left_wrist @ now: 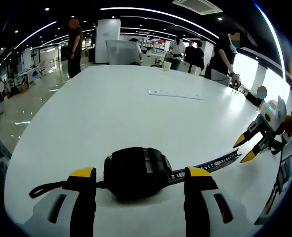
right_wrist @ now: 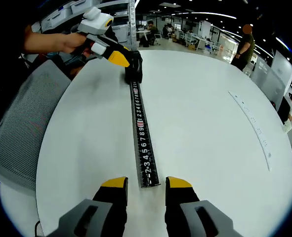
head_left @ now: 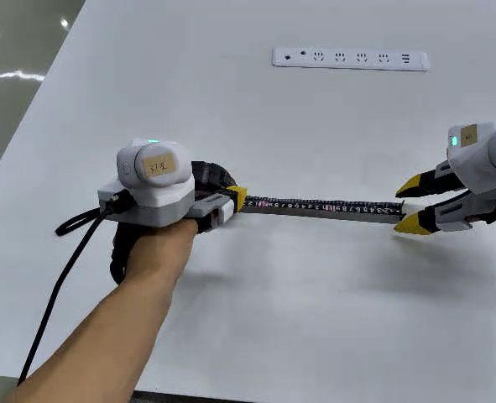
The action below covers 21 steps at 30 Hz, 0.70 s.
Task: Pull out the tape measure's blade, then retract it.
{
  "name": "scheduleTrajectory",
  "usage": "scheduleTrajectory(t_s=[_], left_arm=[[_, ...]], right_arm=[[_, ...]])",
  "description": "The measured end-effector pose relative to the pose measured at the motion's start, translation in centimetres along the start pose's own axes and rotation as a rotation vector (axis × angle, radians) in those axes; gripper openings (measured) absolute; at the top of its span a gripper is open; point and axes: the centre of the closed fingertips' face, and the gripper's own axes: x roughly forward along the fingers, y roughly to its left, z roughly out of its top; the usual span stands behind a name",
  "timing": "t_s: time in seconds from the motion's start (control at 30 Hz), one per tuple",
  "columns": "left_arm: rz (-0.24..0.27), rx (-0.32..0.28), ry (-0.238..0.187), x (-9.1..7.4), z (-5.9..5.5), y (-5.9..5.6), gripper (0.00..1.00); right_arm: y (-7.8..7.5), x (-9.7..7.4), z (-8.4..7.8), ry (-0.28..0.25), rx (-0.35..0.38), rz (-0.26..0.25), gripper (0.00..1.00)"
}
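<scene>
A wide white counter [head_left: 256,319] in an open office carries the work, with a power strip [head_left: 350,58] at its far side. The tape measure [left_wrist: 136,170] sits at the person's left, its black case between the jaws of the left claw [left_wrist: 141,172]. Small gaps show beside the case, and whether the jaws press it cannot be told. The blade [head_left: 323,206] lies drawn out flat, its long axis running left to right across the person, its free end pointing at the right claw [head_left: 402,209]. That claw stands parted and grips nothing, with the blade's tip just ahead between its jaws, so it is the nearer one. Retraction likely turns on the blade running back along this line toward the case.
</scene>
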Motion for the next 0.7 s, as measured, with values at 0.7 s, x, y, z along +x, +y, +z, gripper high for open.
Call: scheduleTrajectory(t_s=[0.7], left_arm=[[0.014,-0.034,0.041,1.5,-0.7,0.3,0.65]], right_arm=[[0.0,0.8,-0.6,0.031,-0.068,0.042,0.15]])
